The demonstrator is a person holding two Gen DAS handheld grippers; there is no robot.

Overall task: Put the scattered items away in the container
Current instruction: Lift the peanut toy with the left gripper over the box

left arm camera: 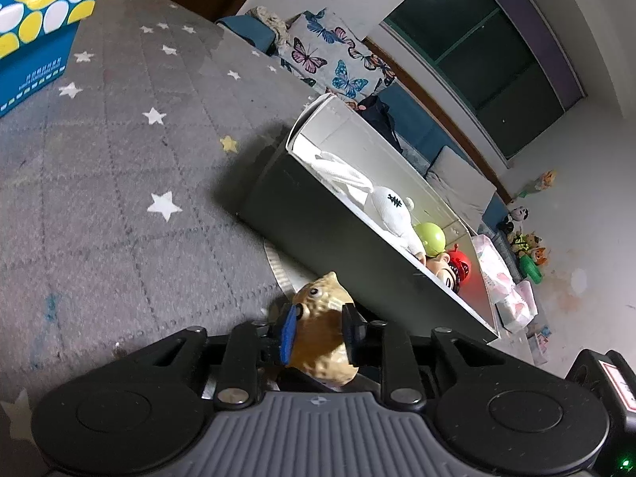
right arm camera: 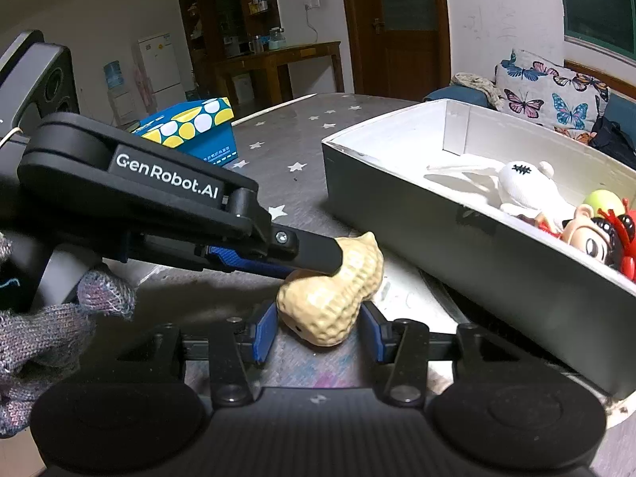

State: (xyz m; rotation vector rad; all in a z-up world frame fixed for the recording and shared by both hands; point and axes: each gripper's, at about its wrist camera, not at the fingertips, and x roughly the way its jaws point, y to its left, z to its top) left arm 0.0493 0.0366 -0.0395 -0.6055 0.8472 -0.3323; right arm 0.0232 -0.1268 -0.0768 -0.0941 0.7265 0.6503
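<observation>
I am clamping my left gripper (left arm camera: 320,334) on the peanut-shaped owl toy (left arm camera: 324,338), its blue pads pressing both sides. My right gripper (right arm camera: 318,332) is standing with jaws apart, bracketing the same toy (right arm camera: 334,302) without touching it. The toy is sitting just beside the white-lined box (right arm camera: 397,198), where a white plush doll (right arm camera: 520,187) is lying, over the star-patterned grey mat (left arm camera: 119,159).

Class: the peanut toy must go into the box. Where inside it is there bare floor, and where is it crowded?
The box has bare white floor at its far end, between the end wall and the white plush. The near end is crowded: green ball, big-eyed doll, red toy. The left gripper holds the peanut toy.
</observation>
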